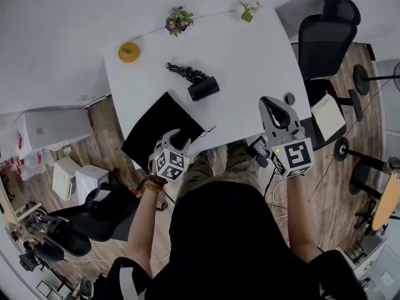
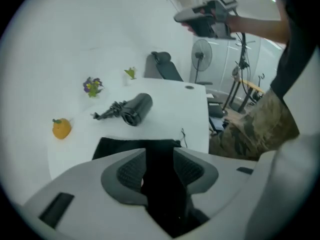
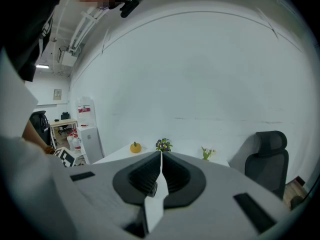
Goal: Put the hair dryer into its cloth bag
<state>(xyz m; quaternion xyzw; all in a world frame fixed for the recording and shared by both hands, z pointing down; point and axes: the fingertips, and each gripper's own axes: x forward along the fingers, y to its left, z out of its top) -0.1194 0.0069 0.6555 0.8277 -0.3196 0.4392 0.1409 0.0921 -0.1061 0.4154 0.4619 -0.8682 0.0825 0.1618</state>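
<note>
Black cloth bag (image 1: 159, 120) is lying under the left claw (image 1: 178, 139), jaws parted; the hair dryer (image 1: 203, 88) is resting beyond it. Right claw (image 1: 275, 108) is hovering closed, empty. Pinching one hem layer is looking wisest.

- No words, brands or numbers are legible anywhere.
- Left marker cube (image 1: 170, 163) and right marker cube (image 1: 294, 157): only black-and-white square codes.
- Red label (image 3: 84, 109) on the white cabinet (image 3: 91, 139): too small to read.
</note>
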